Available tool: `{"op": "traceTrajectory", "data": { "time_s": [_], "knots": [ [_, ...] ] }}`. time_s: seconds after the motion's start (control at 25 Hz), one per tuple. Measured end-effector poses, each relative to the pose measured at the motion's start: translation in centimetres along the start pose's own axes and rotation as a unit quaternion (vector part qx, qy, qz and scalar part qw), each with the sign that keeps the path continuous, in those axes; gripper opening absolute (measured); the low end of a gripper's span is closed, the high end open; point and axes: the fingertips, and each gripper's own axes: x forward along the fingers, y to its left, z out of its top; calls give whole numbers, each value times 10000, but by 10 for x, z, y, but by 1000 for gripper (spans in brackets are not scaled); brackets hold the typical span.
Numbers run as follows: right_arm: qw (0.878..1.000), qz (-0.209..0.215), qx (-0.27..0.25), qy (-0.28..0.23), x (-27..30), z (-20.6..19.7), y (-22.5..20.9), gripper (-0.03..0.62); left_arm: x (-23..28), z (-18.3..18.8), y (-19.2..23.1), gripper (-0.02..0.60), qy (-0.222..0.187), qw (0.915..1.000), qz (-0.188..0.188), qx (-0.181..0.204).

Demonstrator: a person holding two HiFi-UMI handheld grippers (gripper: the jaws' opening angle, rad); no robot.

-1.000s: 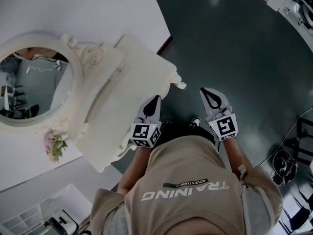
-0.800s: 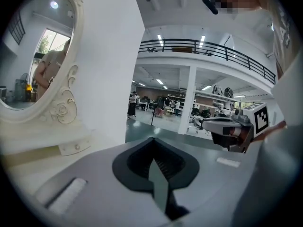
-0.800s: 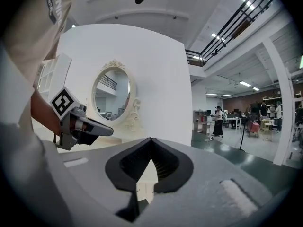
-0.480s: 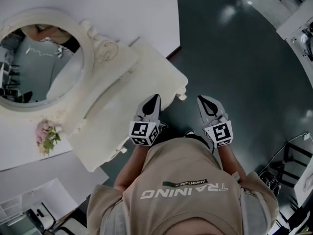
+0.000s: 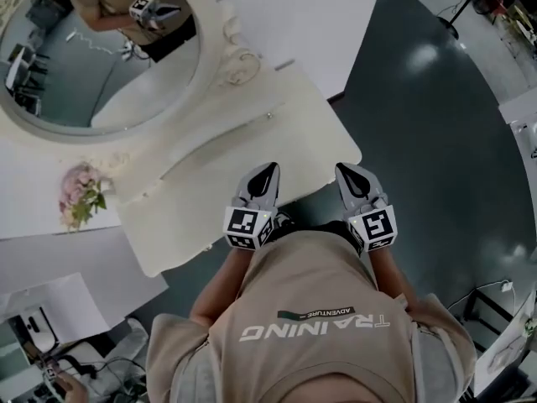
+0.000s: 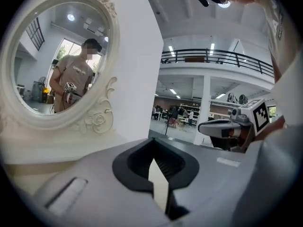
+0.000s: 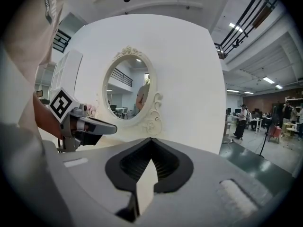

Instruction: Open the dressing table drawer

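Note:
The cream dressing table (image 5: 252,154) stands against a white wall, with its oval mirror (image 5: 92,53) behind the top. No drawer front shows in the head view. My left gripper (image 5: 267,171) is shut and empty, its tip just over the table's front edge. My right gripper (image 5: 346,171) is also shut and empty, level beside it, over the dark floor off the table's right front corner. In the left gripper view the mirror (image 6: 52,65) fills the left and the right gripper (image 6: 222,126) shows to the right. The right gripper view shows the mirror (image 7: 127,89) and the left gripper (image 7: 94,124).
A pink flower bunch (image 5: 80,193) sits at the table's left end. Dark green floor (image 5: 436,107) spreads to the right. Cables and equipment (image 5: 42,347) lie at the lower left, a stand base (image 5: 470,7) at the upper right. People (image 7: 244,122) stand far off.
The table has swung from the left toward the middle of the head view as the person turned to face it. Both grippers, still shut, now sit at its front edge.

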Motion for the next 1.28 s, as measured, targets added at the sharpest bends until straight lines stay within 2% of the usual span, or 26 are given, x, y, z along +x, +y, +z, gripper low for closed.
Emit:
{"op": "traceTrajectory", "data": {
  "time_s": [0.2, 0.36, 0.52, 0.8, 1.0, 1.16, 1.28],
  "knots": [
    [9989, 398, 226, 73, 41, 7, 23, 2, -29, -2, 40, 18, -168, 9981, 525, -259],
    [9974, 706, -54, 101, 65, 21, 34, 2, -39, -3, 63, 18, -282, 9950, 850, -445],
    [9953, 934, -75, 244, 82, 15, 24, 2, -35, -9, 69, 18, -220, 9903, 1170, -712],
    [9921, 1191, -10, 389, 124, -7, 7, 2, -18, -3, 91, 18, 105, 9860, 1554, -588],
    [9888, 1459, 36, 311, 154, -9, -9, 2, -1, 17, 105, 18, 86, 9807, 1884, -507],
    [9850, 1687, -39, 346, 175, -14, -14, 2, 8, 27, 119, 18, -30, 9730, 2206, -670],
    [9821, 1814, -98, 493, 186, -23, -13, 2, 9, 33, 123, 18, -82, 9702, 2316, -704]
  ]
}}
